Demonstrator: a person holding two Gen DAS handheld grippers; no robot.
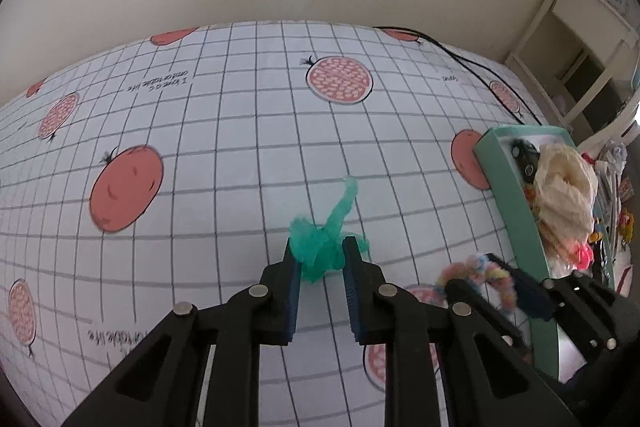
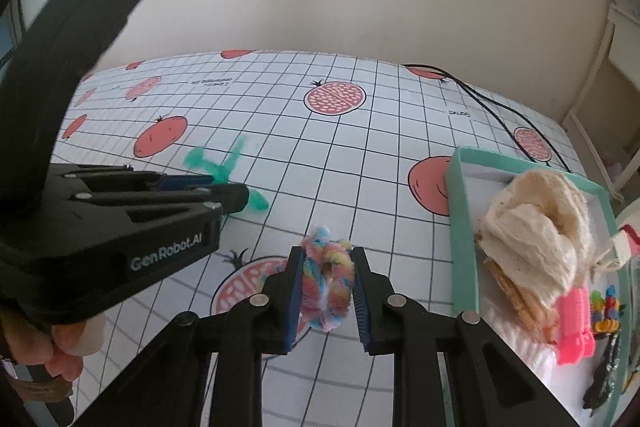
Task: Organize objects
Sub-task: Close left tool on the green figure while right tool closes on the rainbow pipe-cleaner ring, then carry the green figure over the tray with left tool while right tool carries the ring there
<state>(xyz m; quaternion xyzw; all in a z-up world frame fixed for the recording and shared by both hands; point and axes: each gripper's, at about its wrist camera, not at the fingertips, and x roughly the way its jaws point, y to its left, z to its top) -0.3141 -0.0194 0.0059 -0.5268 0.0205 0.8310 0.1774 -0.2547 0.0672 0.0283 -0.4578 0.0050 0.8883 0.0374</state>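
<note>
A green mesh hair tie with a loose tail sits between the blue pads of my left gripper, which is shut on it just above the checked tablecloth. The right wrist view shows the same left gripper at the left, with the green tie sticking out on both sides. My right gripper is shut on a fluffy rainbow scrunchie close to the table. In the left wrist view the right gripper and the scrunchie are at the lower right, beside the box.
A teal open box stands at the right and holds a cream cloth, a pink plastic item and several small things. A black cable crosses the far right of the table. A white shelf stands beyond. A hand holds the left gripper.
</note>
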